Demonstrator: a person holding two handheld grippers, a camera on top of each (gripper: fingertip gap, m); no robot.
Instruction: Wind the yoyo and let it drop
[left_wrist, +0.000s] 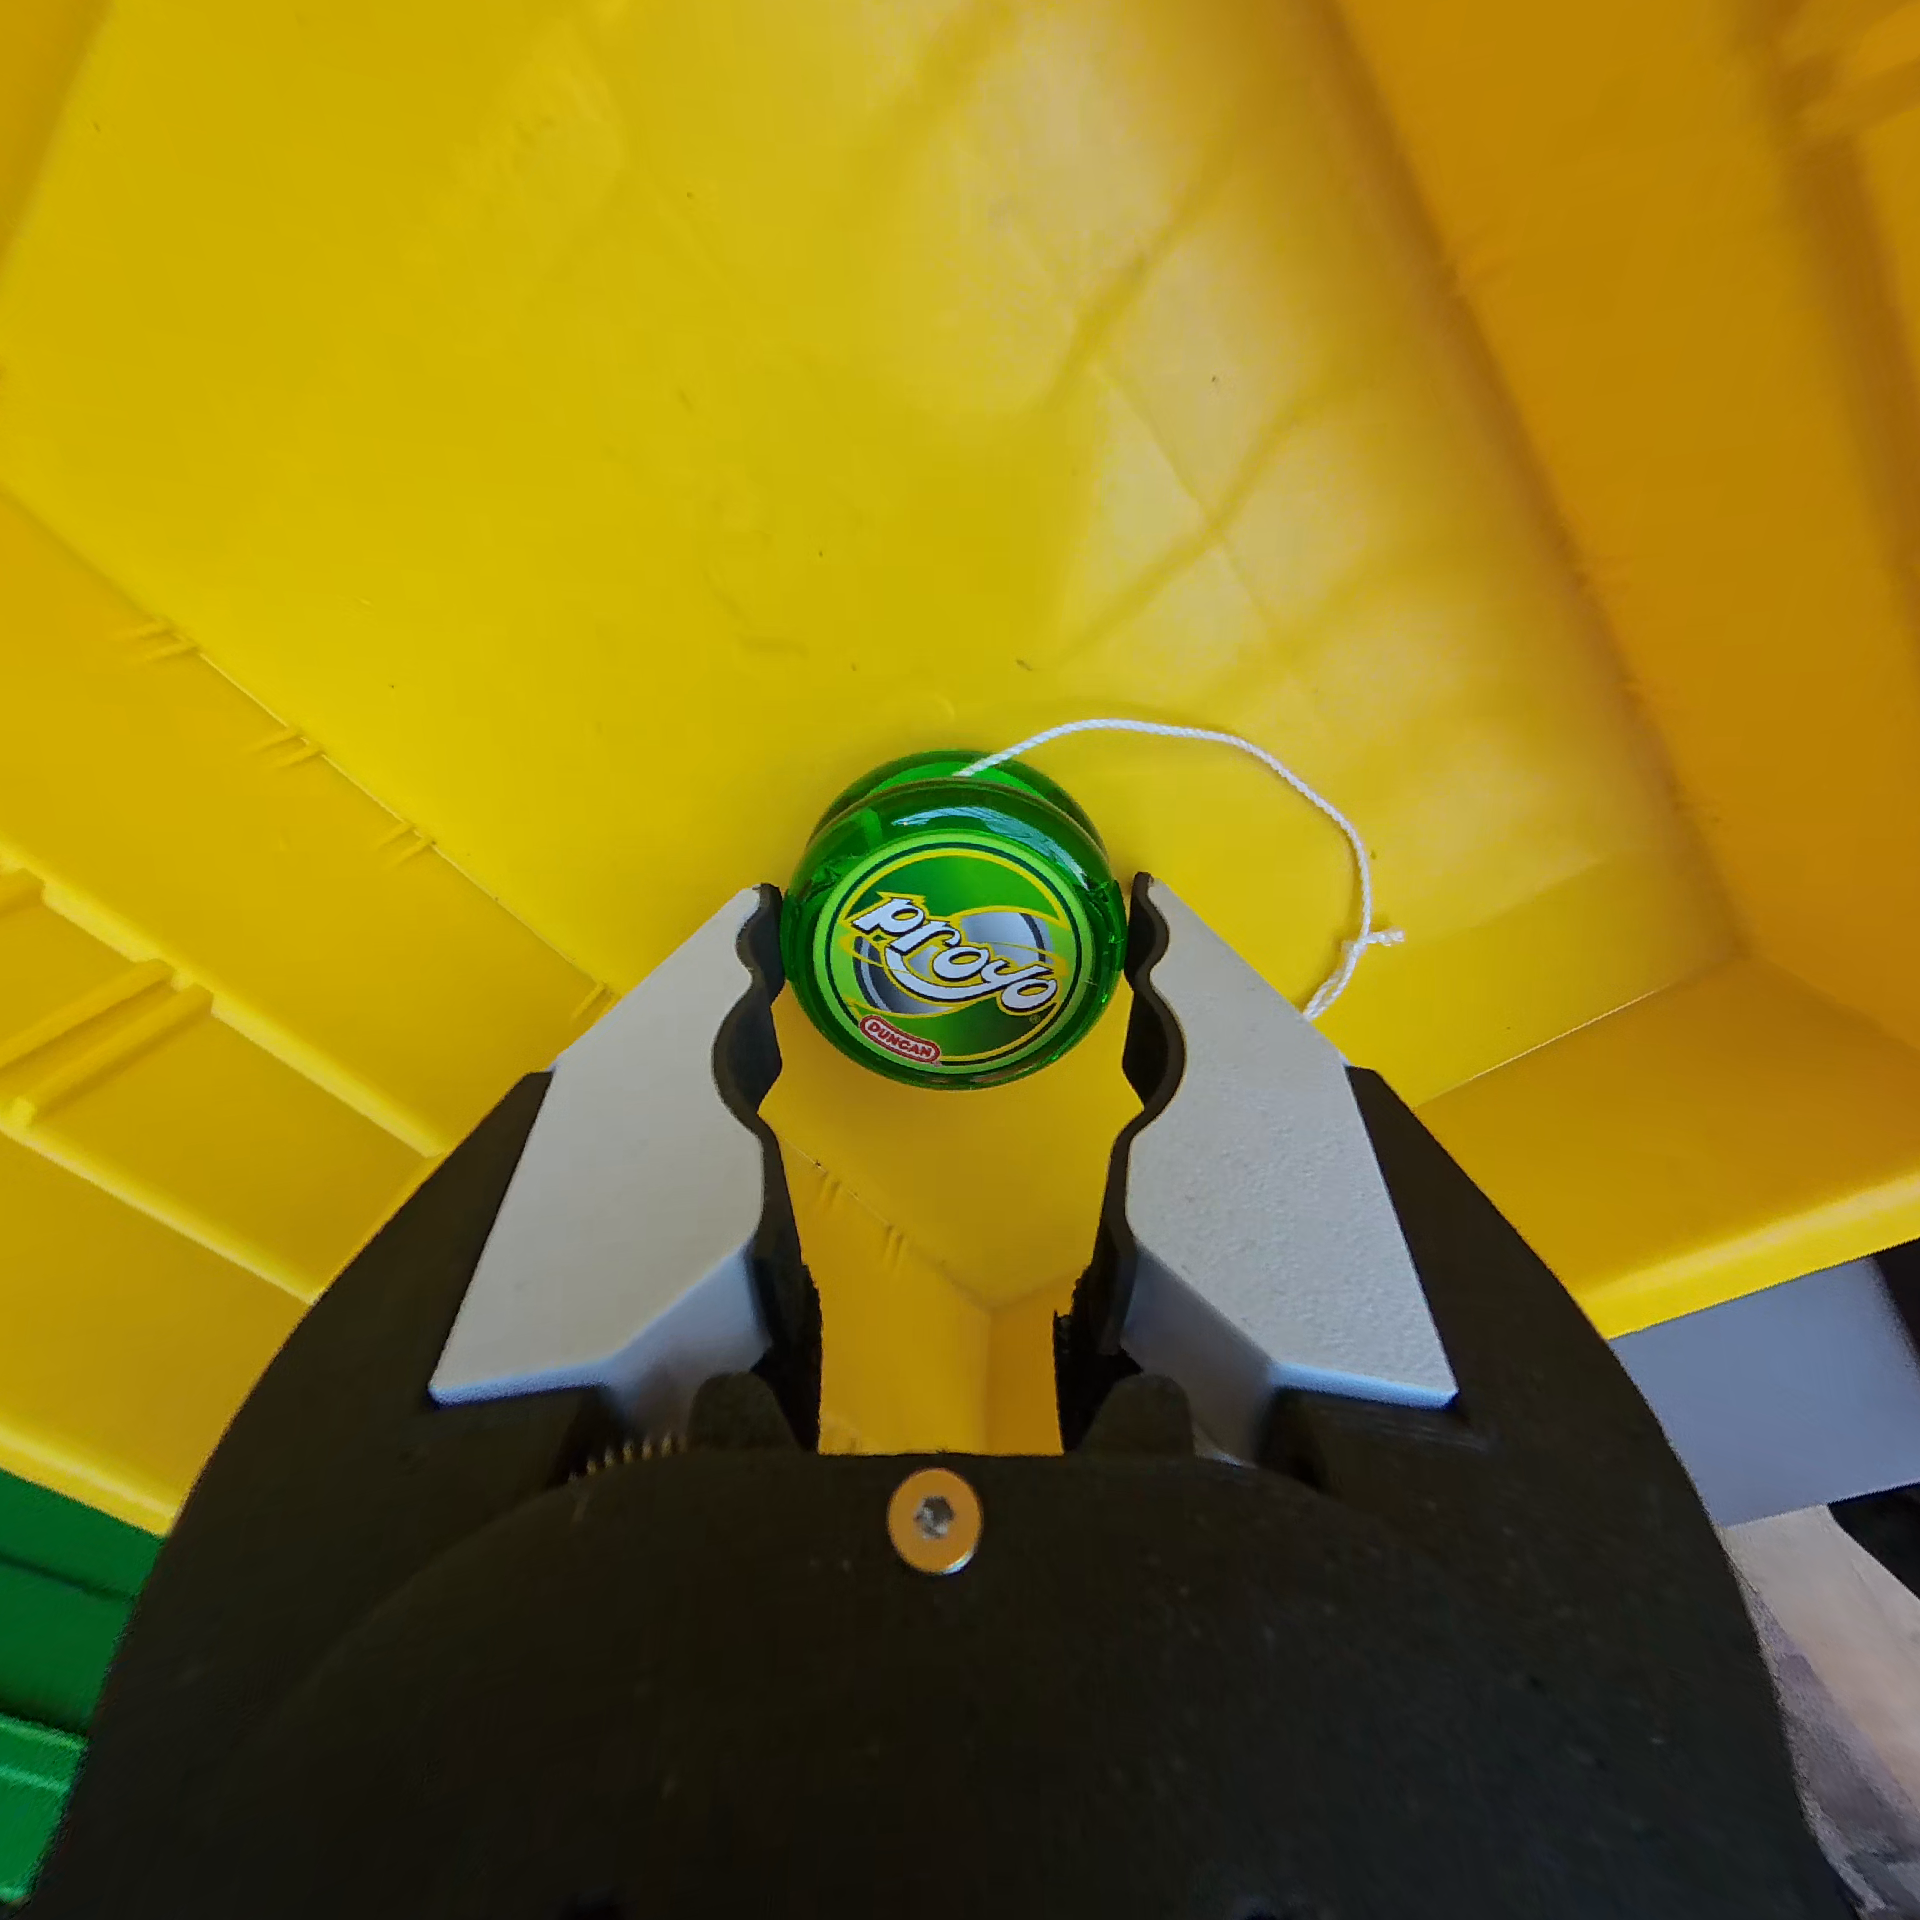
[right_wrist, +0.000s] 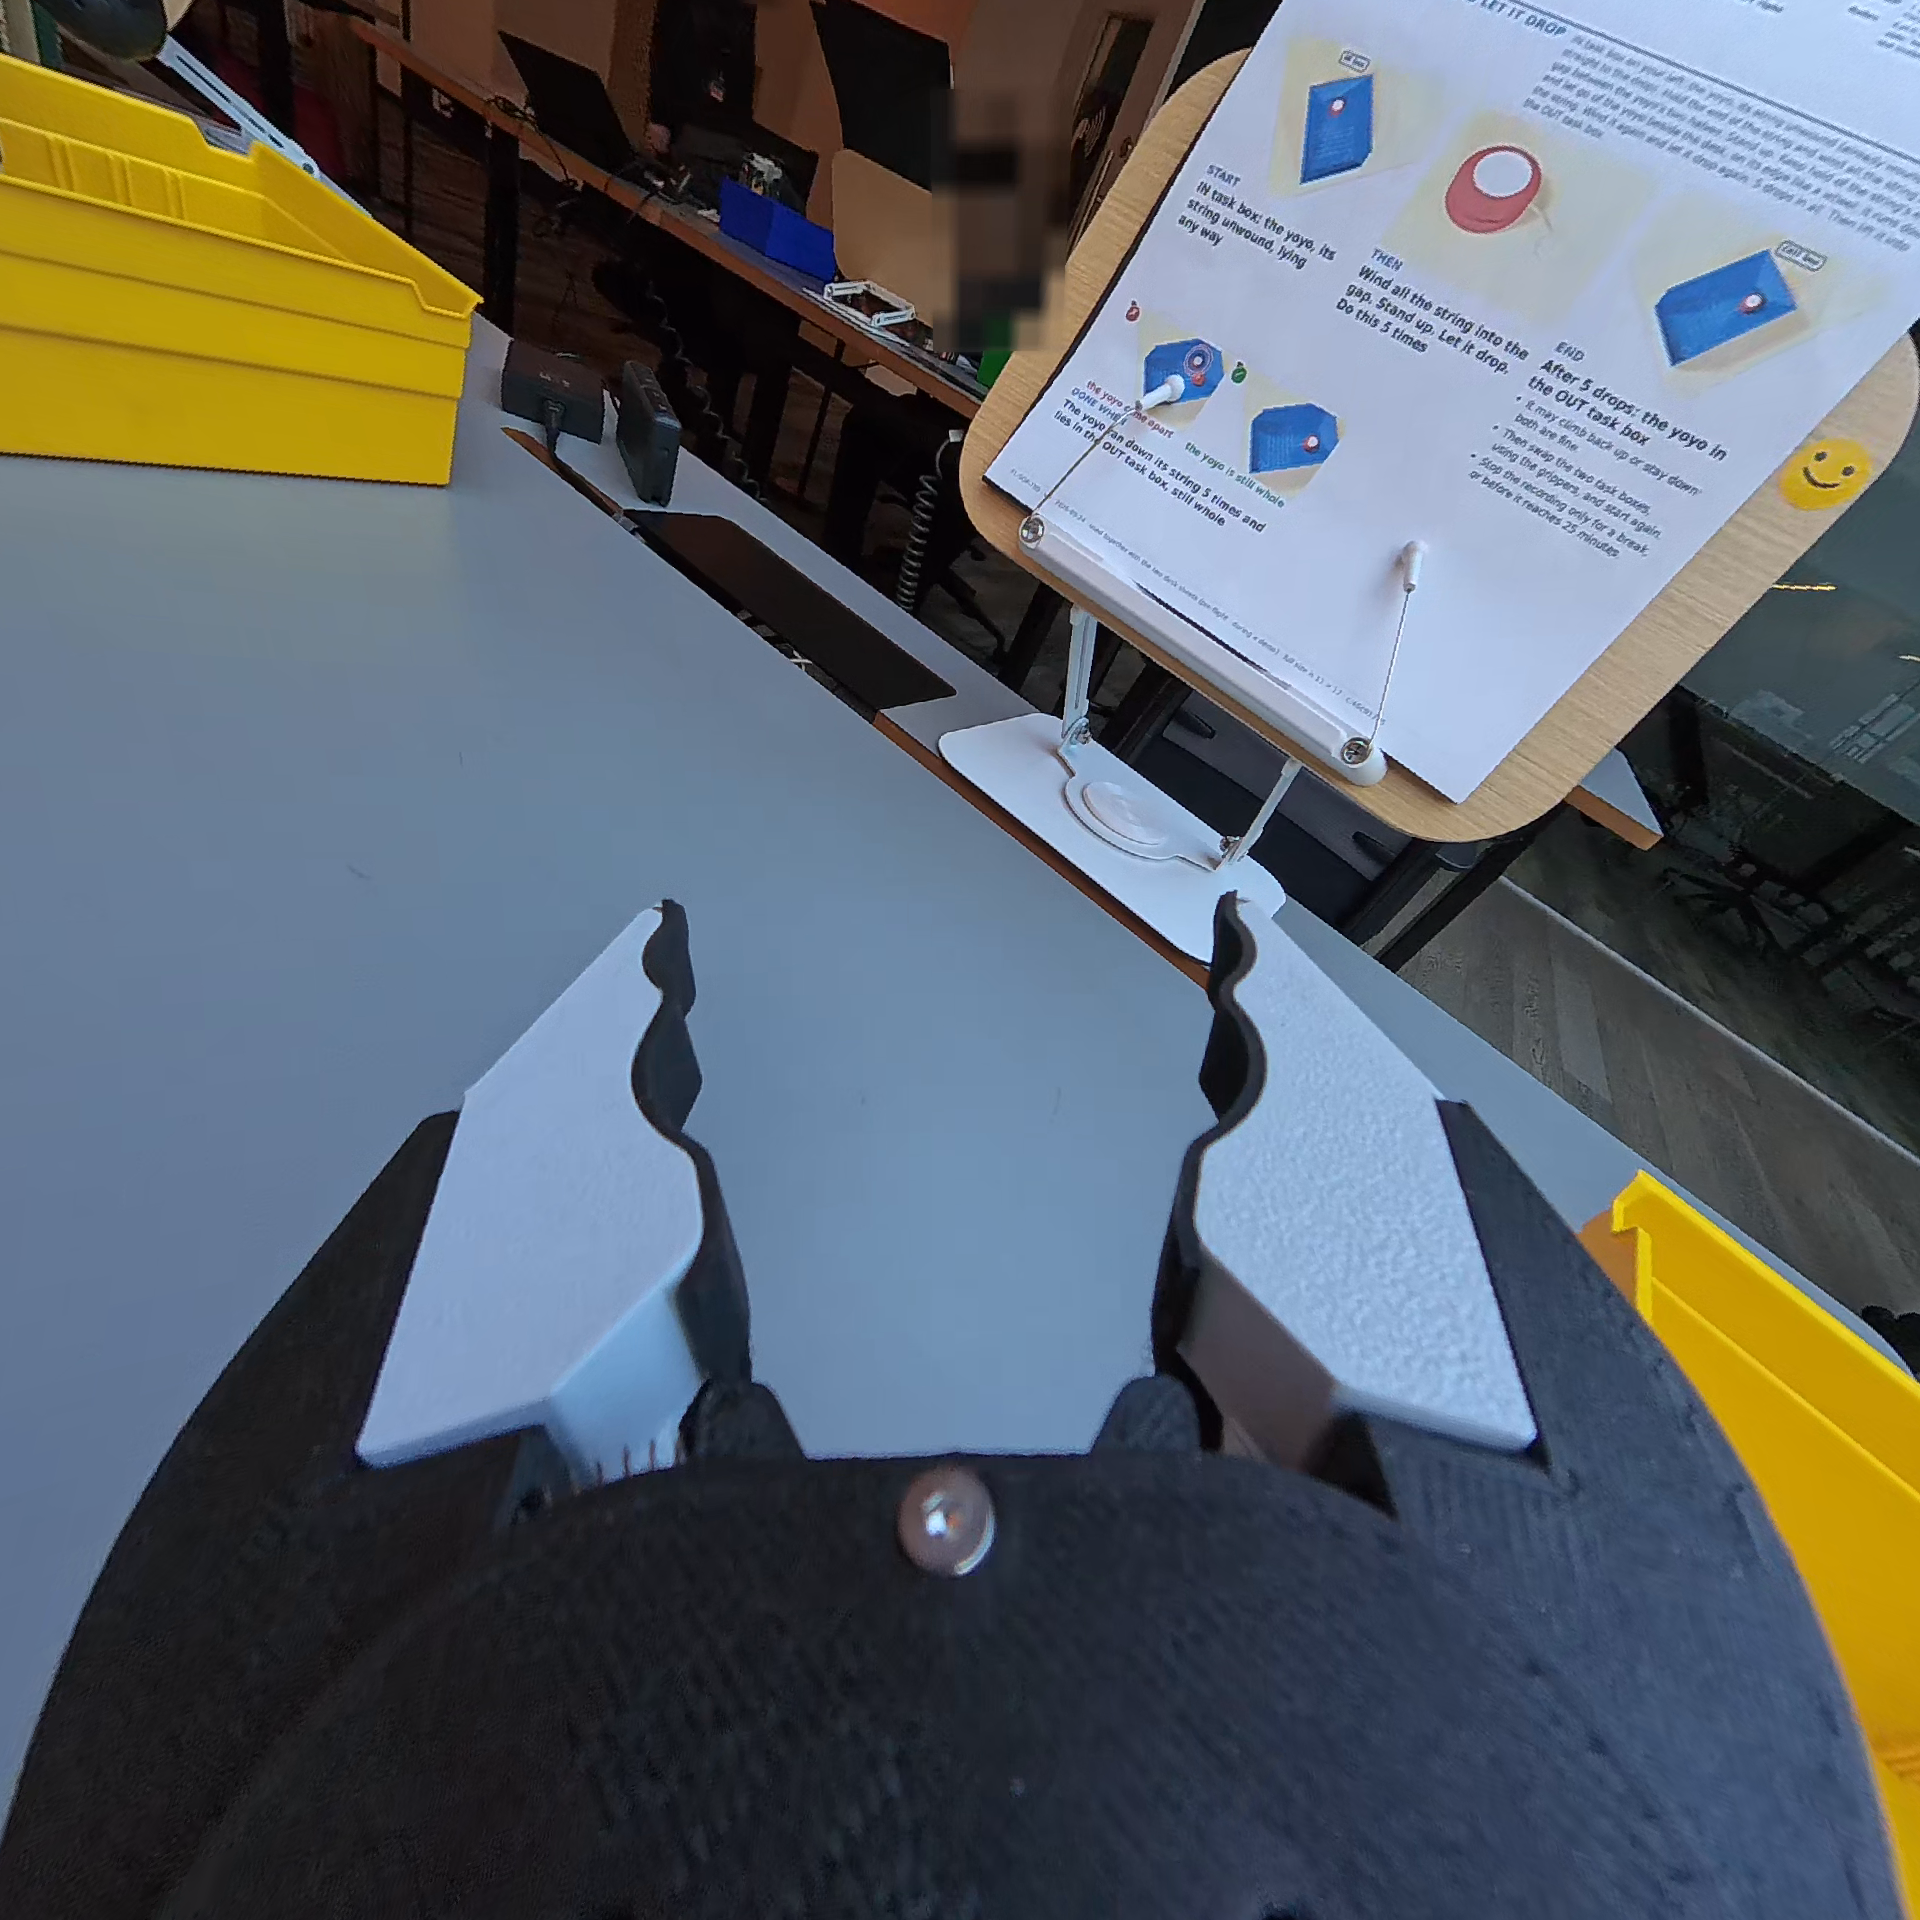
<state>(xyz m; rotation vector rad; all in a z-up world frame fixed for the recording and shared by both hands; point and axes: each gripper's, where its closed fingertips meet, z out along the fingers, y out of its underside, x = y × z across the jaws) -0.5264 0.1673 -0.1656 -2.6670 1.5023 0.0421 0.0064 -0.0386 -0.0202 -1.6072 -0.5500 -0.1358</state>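
Fingers of the left gripper (left_wrist: 954, 940) pinched the one green yoyo (left_wrist: 954, 923) by its sides, inside a yellow bin (left_wrist: 520, 416), near the bin's corner. Right gripper (right_wrist: 951, 935) fingers stood apart, holding nothing, over bare grey table (right_wrist: 312, 779) with free room all round. Yoyo: translucent green, printed face towards the camera, one white string (left_wrist: 1340, 831) looping right, mostly wound. Yellow bins in the right wrist view: a stack far left (right_wrist: 208, 312), one near right (right_wrist: 1766, 1403). One document stand (right_wrist: 1455, 416) at the far table edge.

Bright, even light; sharp focus; wide-angle edge distortion.
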